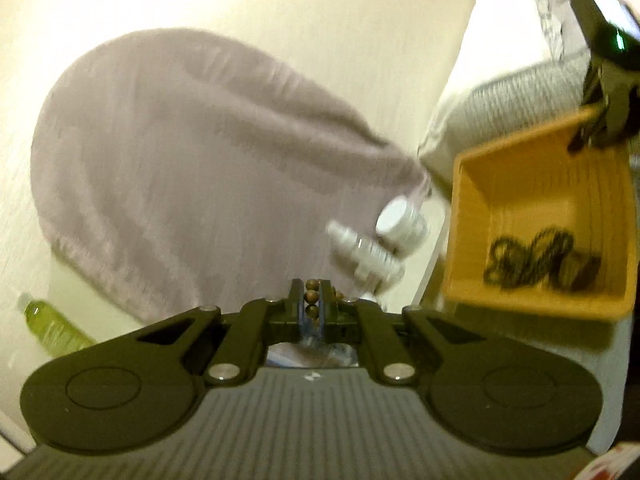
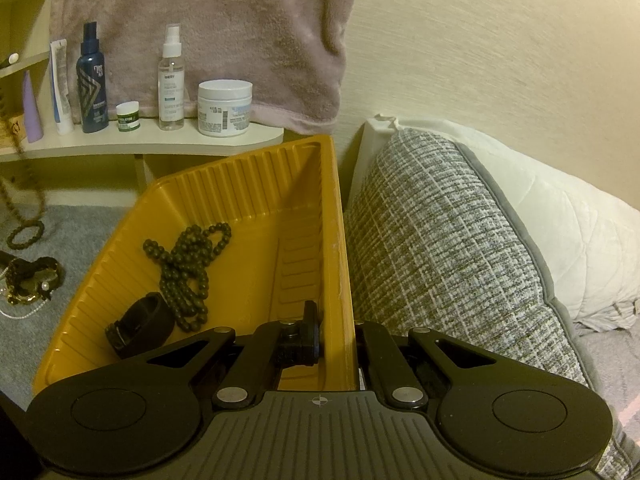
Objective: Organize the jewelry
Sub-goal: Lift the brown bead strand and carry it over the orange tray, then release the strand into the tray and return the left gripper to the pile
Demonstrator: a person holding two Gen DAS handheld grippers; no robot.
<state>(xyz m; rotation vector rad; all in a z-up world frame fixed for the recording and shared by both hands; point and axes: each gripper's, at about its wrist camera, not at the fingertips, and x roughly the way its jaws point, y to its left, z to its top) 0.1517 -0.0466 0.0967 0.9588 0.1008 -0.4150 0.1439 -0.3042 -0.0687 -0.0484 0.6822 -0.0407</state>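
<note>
My left gripper (image 1: 313,300) is shut on a string of brown wooden beads (image 1: 311,297), held up in the air to the left of the yellow bin (image 1: 480,184). My right gripper (image 2: 336,320) is shut on the right wall of the yellow bin (image 2: 340,240) and holds it tilted. Inside the bin lie a dark bead necklace (image 2: 188,268) and a black band (image 2: 140,324). The hanging bead string (image 2: 20,168) shows at the left of the right wrist view. More jewelry (image 2: 28,280) and a bead bracelet (image 2: 24,234) lie on the grey surface.
A shelf (image 2: 140,140) holds bottles, a spray bottle (image 2: 172,80) and a white jar (image 2: 224,108). A mauve towel (image 2: 208,28) hangs on the cream wall. A grey woven cushion (image 2: 440,260) and a white pillow (image 2: 560,232) sit to the right. A green bottle (image 1: 52,324) shows lower left.
</note>
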